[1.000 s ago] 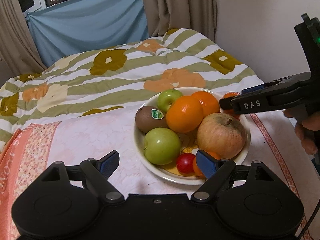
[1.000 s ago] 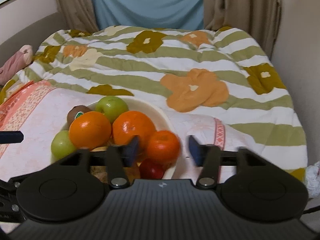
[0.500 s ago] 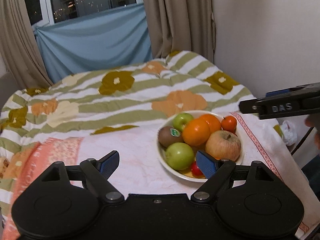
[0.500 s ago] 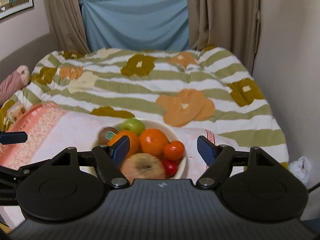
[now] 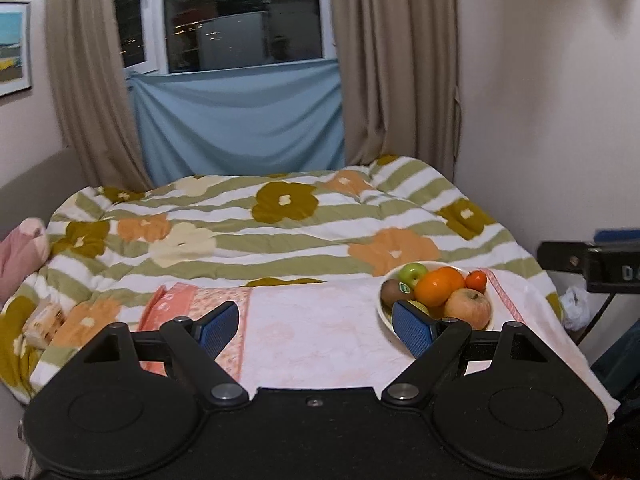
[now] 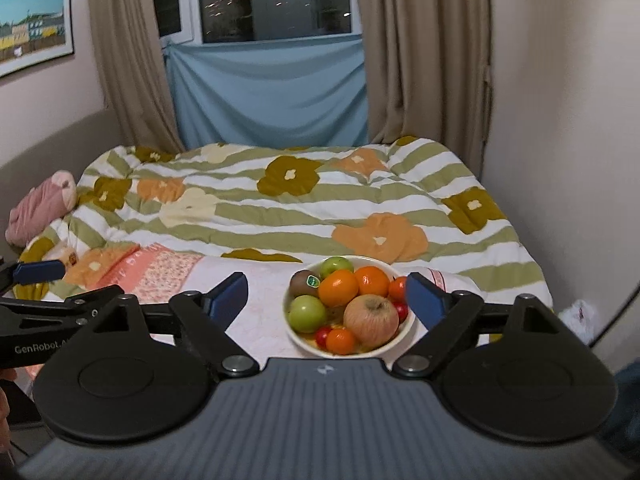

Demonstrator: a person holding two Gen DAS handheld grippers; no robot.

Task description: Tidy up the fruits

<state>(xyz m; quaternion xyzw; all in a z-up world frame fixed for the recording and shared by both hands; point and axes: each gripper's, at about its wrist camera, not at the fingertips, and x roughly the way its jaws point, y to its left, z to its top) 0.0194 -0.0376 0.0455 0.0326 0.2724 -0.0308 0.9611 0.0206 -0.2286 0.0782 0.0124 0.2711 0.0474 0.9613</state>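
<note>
both grippers off the bed, left gripper (image 5: 316,322) wide and empty, right gripper (image 6: 327,294) just opened wide, nothing between, fruit piled in bowl (image 6: 404,332) on pink cloth (image 5: 320,332).

Round white bowl (image 6: 406,330): stood on the pale pink patterned cloth (image 6: 256,322), near its right end. The cloth lay over the near part of the striped flowered quilt (image 6: 280,208).

In the bowl, seen from the right wrist:
- green apple (image 6: 337,266) at the back;
- brown kiwi with sticker (image 6: 302,283) at back left;
- 2 round oranges (image 6: 339,288) side by side in the middle;
- second green apple (image 6: 307,313) at front left;
- large russet apple (image 6: 371,322) at front right;
- small orange fruit (image 6: 341,341) at the front rim, a small red fruit (image 6: 322,335) just left of it.

Folded pink fabric (image 6: 40,208): at the quilt's far left edge.

Window curtains (image 6: 416,60): behind the bed.
</note>
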